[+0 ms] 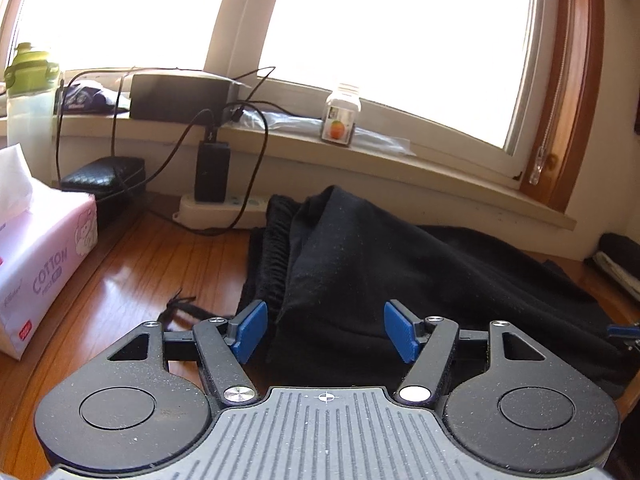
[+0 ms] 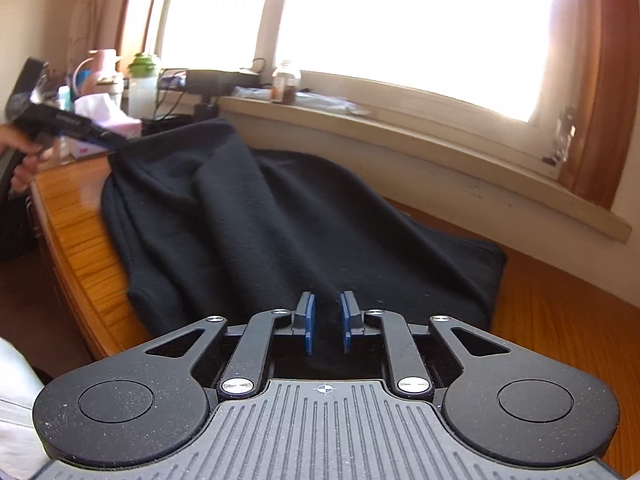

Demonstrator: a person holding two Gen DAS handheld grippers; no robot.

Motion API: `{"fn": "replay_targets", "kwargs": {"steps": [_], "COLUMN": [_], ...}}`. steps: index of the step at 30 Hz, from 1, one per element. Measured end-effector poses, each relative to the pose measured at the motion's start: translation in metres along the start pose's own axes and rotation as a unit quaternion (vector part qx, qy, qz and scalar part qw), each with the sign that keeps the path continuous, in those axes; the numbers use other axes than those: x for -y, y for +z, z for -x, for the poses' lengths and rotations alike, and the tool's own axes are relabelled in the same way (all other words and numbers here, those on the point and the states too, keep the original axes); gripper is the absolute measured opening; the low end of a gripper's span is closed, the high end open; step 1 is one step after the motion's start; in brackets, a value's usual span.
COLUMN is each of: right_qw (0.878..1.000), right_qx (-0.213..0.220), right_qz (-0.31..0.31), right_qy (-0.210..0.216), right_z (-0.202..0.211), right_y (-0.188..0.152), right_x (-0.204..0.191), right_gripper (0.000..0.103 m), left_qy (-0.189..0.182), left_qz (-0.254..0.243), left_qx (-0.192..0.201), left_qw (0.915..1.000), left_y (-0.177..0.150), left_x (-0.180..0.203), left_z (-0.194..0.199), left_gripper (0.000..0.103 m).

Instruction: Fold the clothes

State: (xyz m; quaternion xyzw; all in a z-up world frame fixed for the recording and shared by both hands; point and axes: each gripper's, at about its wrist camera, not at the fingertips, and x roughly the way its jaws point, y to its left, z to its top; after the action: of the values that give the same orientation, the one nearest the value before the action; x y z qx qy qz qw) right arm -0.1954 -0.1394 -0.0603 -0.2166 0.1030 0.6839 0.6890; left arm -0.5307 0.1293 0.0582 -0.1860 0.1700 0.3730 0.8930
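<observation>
Black fleece garment [image 1: 360, 264] | soft, limp (I would pinch its hem) | left gripper [image 1: 326, 330] apart, empty | right gripper [image 2: 327, 322] nearly together, grip unclear.

Matt black fleecy cloth garment [image 1: 360, 256], glossy wooden table [image 1: 160, 264], paper tissues [image 1: 12, 176]

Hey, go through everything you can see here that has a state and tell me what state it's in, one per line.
Black fleece garment: partly folded, rumpled, lying on the wooden table.
Left claw: open, pads apart over the garment's near edge.
Right claw: nearly closed, a narrow gap between the pads, gripping nothing clearly.
Green-lidded water bottle: upright, lid closed.
Pink tissue pack: open, tissue sticking out.
Small clear jar: upright on the sill.
</observation>
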Motion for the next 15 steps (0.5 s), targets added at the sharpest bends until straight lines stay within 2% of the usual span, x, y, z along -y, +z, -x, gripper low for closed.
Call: {"fn": "replay_targets", "kwargs": {"steps": [2, 3, 7, 15], "right_qw": [1.000, 1.000, 1.000, 0.999], "right_qx": [-0.004, -0.009, -0.025, -0.031], "right_qz": [0.001, 0.001, 0.008, 0.038], "right_qy": [-0.003, -0.004, -0.002, 0.025], "right_z": [0.003, 0.005, 0.018, 0.026], "right_y": [-0.002, -0.003, -0.009, -0.009], "right_x": [0.000, 0.002, 0.009, 0.015], "right_gripper": [0.024, 0.029, 0.033, 0.035], "left_qy": [-0.014, -0.020, -0.014, -0.035], "left_qz": [-0.008, -0.007, 0.005, 0.013], "left_qx": [0.004, 0.002, 0.020, 0.037], "left_qw": [0.9999, 0.9998, 0.9997, 0.9986], "left_y": [0.001, 0.002, 0.006, 0.021], "left_x": [0.000, 0.000, -0.008, -0.022], "left_z": [-0.005, -0.006, 0.000, 0.022], "left_gripper": [0.037, 0.014, 0.010, 0.009]}}
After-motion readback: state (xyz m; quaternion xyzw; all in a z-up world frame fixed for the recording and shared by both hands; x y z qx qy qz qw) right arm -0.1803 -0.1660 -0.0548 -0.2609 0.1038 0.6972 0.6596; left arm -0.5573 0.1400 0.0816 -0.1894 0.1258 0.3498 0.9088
